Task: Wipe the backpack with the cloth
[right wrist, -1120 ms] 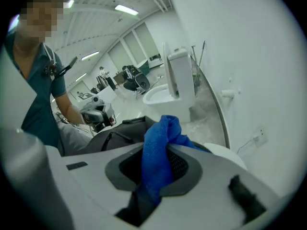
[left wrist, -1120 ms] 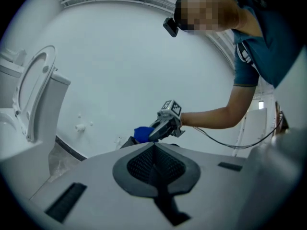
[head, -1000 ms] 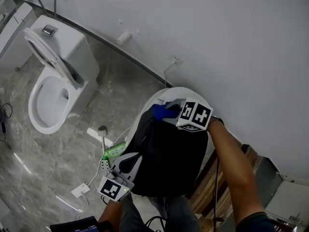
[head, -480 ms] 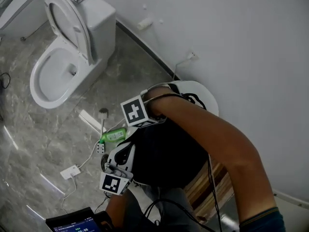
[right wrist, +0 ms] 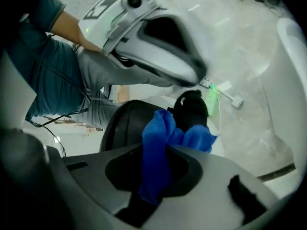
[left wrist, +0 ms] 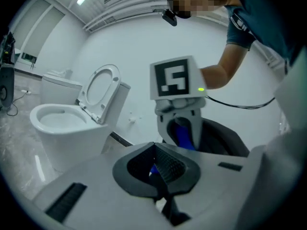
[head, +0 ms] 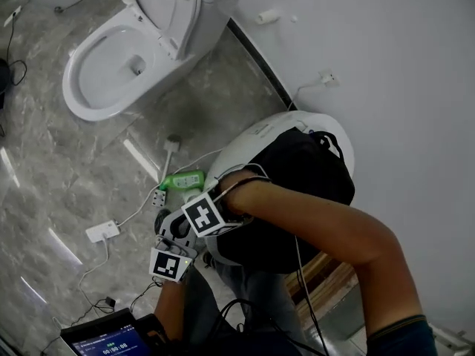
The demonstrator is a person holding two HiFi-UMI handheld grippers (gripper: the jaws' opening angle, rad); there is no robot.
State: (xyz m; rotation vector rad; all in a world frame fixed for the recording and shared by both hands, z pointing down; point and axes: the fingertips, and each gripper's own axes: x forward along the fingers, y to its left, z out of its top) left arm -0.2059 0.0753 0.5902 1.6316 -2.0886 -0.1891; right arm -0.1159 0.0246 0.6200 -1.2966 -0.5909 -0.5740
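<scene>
- Grey marble bathroom floor [head: 67,162]; black fabric backpack [head: 304,176] propped on white rounded stand [head: 249,141] by the wall.
- Right gripper [right wrist: 158,171] clenched on bunched blue cloth [right wrist: 163,133], at the pack's lower side.
- Left gripper [left wrist: 160,166] pinched closed just beside, nothing seen between.
- Probably best: press cloth flat, stroke along the fabric, brace against sliding.

Grey marble floor [head: 44,169] carries a toilet [head: 126,58], green bottle [head: 182,179] (on its side) and white adapter [head: 102,231].

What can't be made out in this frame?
Whether the cloth touches the backpack: head view, the arm and right gripper cover it.
What, if anything, the left gripper pinches: its view shows shut jaws, only a dark scrap below.
Screen digits: head view, too small, cut off by bottom edge.
</scene>
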